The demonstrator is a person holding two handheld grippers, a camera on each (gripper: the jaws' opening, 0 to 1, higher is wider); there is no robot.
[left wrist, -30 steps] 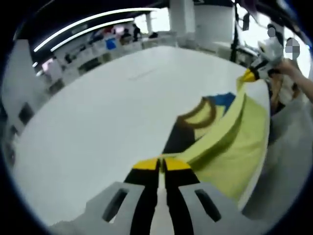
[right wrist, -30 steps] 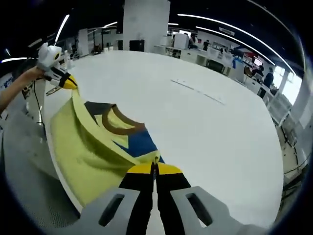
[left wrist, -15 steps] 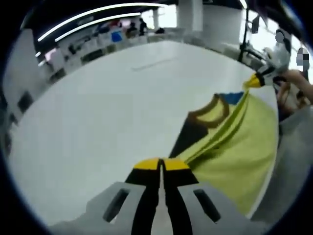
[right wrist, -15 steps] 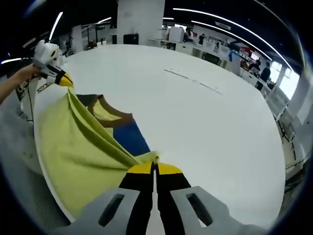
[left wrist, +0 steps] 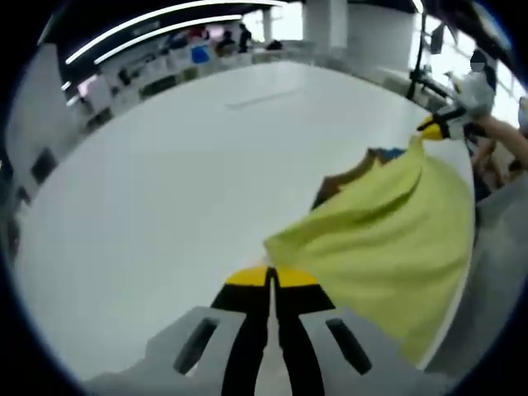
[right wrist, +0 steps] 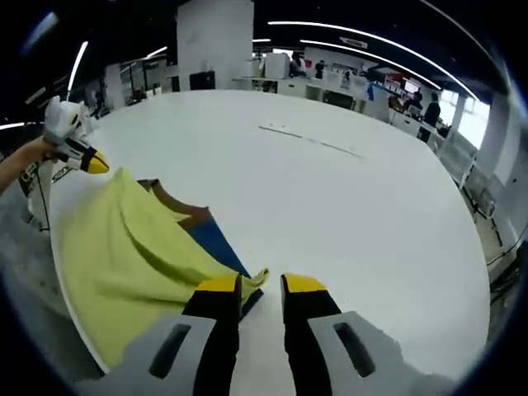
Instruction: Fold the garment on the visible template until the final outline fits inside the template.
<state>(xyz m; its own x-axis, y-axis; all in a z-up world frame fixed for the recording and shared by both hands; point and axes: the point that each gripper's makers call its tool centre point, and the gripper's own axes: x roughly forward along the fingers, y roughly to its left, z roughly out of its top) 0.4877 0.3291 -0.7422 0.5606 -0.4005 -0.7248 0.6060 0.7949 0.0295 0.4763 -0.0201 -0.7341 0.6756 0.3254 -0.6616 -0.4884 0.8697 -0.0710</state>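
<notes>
A yellow garment [left wrist: 388, 231] with a brown collar [left wrist: 342, 180] and a blue panel [right wrist: 216, 241] lies folded over itself near the edge of the white table [left wrist: 165, 190]. At the bottom of the left gripper view, my left gripper [left wrist: 271, 276] is shut on the garment's near corner. My right gripper [right wrist: 260, 285] stands open, and a yellow garment [right wrist: 124, 247] corner lies loose just ahead of its jaws. The left gripper [right wrist: 78, 148] also appears at the garment's far corner in the right gripper view. The right gripper [left wrist: 445, 124] shows at the opposite corner in the left gripper view.
A thin faint line [right wrist: 309, 140] is marked on the white table [right wrist: 355, 214] beyond the garment. The table edge [right wrist: 70, 305] runs close beside the cloth. A hand [right wrist: 25, 161] holds the left gripper. Desks, a pillar [right wrist: 214, 41] and people stand far behind.
The raised yellow layer has come down over the collar and blue panel. My right gripper has opened and let its corner go. The left stays shut.
</notes>
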